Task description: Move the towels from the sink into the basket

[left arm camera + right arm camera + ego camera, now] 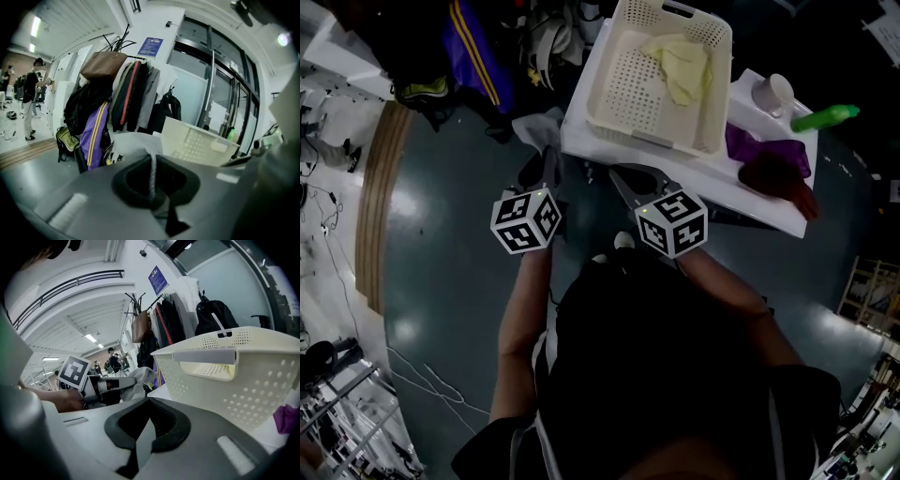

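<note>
Pale grey cloth is what your left gripper (546, 161) has clenched. The grey towel (538, 127) bunches just beyond its tips, and in the left gripper view a thin fold of it runs down between the closed jaws. Pinching one fold leaves the rest hanging free, so it should drop cleanly when you let go.

The basket (602, 89) sits ahead of this gripper and to its right, on the white counter (576, 142). The towel is outside the basket's near-left corner and not yet over the rim, so I judge the carry unfinished.

Your right gripper (643, 180) holds nothing. Its jaws are together and it is parked just short of the basket's near wall, probably to keep clear of the drop.

A yellow towel (680, 66) lies inside the basket. Beyond the right gripper and to its right, a purple towel (748, 145) and a dark red towel (780, 176) lie beside the basket, likely the next to go.
</note>
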Demonstrator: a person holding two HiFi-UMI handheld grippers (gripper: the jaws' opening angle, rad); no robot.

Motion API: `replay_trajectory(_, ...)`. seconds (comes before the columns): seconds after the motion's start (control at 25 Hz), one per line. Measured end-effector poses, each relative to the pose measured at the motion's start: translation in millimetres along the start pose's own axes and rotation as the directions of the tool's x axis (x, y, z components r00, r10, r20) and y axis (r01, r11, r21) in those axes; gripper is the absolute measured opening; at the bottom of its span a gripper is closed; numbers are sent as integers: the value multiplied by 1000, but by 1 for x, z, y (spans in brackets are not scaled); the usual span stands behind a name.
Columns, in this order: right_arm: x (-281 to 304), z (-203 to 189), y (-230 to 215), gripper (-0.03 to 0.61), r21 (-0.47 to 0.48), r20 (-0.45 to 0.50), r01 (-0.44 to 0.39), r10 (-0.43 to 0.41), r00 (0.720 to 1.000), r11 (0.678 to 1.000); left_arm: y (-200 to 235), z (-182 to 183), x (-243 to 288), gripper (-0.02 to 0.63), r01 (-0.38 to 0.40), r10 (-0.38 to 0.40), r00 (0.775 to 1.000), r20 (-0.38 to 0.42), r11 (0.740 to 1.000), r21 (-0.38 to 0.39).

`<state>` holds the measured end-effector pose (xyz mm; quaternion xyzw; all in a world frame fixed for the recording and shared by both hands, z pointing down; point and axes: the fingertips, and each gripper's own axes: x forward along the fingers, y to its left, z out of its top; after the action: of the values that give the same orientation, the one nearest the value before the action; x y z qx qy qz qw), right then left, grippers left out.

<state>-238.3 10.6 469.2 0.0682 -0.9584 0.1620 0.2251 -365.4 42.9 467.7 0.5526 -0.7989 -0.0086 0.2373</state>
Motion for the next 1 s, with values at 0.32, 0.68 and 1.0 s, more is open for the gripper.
replay_trajectory(0.32,-24,12,3,-5,12,48,32,-32,998,999,-33,41,-12,21,95,-97,995,38,994,55)
replay_trajectory(0.68,-56,34,5,-5,23,111,84,-86,990,996,-63,87,-30,21,191,-201,976,83,975,115)
replay_trajectory(1.0,-82,40,5,-5,65,166,173,-182,969,983,-99,114,-37,21,315,-334,939,77,930,188)
